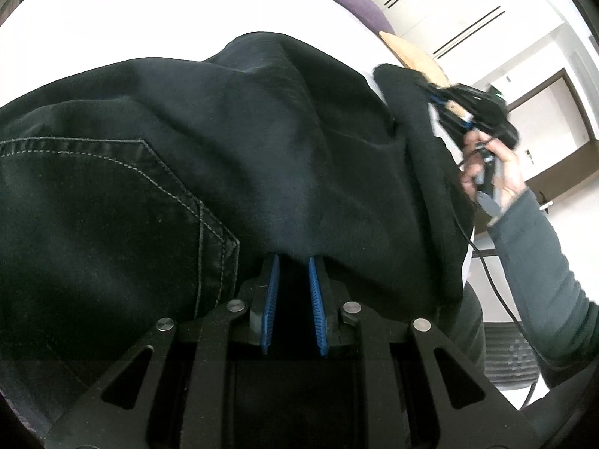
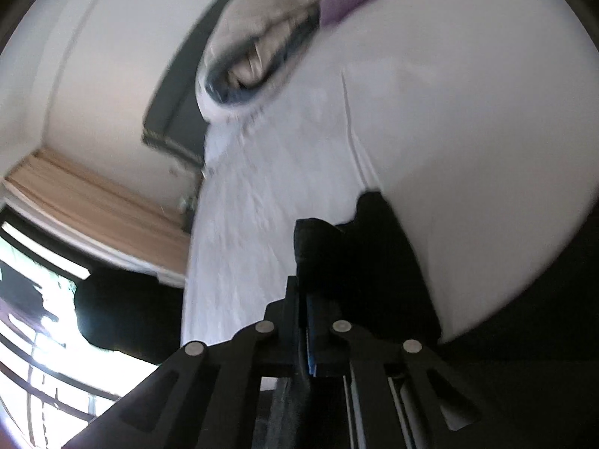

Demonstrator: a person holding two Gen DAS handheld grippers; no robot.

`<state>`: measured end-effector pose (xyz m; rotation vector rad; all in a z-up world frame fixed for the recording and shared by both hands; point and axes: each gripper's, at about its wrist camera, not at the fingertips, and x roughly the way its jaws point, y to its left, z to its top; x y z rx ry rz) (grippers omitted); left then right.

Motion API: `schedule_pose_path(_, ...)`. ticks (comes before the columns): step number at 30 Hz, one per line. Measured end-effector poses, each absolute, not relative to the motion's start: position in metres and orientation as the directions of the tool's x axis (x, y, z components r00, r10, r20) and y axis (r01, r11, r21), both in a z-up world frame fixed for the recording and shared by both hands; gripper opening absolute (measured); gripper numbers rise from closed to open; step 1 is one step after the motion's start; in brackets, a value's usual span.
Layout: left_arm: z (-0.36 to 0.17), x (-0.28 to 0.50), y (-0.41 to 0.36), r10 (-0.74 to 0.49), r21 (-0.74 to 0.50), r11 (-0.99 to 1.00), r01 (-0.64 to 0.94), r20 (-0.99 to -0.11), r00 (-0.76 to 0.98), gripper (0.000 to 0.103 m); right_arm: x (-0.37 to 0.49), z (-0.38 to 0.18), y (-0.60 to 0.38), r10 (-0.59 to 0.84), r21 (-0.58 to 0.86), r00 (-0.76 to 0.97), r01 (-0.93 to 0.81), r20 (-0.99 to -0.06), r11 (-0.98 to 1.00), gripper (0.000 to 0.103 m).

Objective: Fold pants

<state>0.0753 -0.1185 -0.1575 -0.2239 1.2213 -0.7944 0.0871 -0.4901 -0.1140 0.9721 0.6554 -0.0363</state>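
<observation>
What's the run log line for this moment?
left gripper: shut on black pants | right gripper: shut on pants edge | surface: white bed

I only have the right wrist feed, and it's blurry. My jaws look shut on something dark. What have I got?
Observer: A fold of the black pants; the left wrist view shows your right gripper lifting their far edge.
Operator: And the left gripper?
Observer: The left gripper has its blue pads narrowly apart, with the pants draped over the tips.
Operator: Which part of the pants is near it?
Observer: The stitched back pocket, just left of it.
</observation>
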Motion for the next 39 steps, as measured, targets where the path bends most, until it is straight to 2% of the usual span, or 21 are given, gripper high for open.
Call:
schedule_pose_path(6,-0.156,0.074,-0.121,-0.648,-0.558,0.723,0.407,-0.752,0.119,0.016,-0.015,-0.084,-0.511,0.046,0.775,0.894,0.36,-0.446,0.519,0.004)
schedule_pose_path(9,-0.154,0.075,-0.121,-0.644,-0.564,0.733,0.381,-0.755,0.123,0.016,-0.079,-0.093,-0.528,-0.102,0.755,0.871,0.47,-0.481,0.457,0.004)
schedule_pose_path(13,-0.148,0.075,-0.126,-0.619,-0.538,0.757,0.372,-0.773,0.142,0.017,-0.129,-0.127,-0.536,-0.164,0.745,0.818,0.572,-0.552,0.343,0.004)
schedule_pose_path(18,-0.143,0.073,-0.129,-0.602,-0.525,0.772,0.359,-0.785,0.146,0.017,-0.153,-0.15,-0.535,-0.186,0.771,0.821,0.571,-0.54,0.281,0.004)
schedule_pose_path(25,-0.137,0.065,-0.127,-0.59,-0.508,0.781,0.364,-0.791,0.161,0.017,-0.156,-0.136,-0.528,-0.222,0.778,0.833,0.552,-0.506,0.3,0.004)
schedule_pose_path(39,-0.139,0.064,-0.13,-0.595,-0.507,0.778,0.371,-0.785,0.173,0.018,-0.179,-0.152,-0.53,-0.235,0.786,0.815,0.575,-0.529,0.227,0.003)
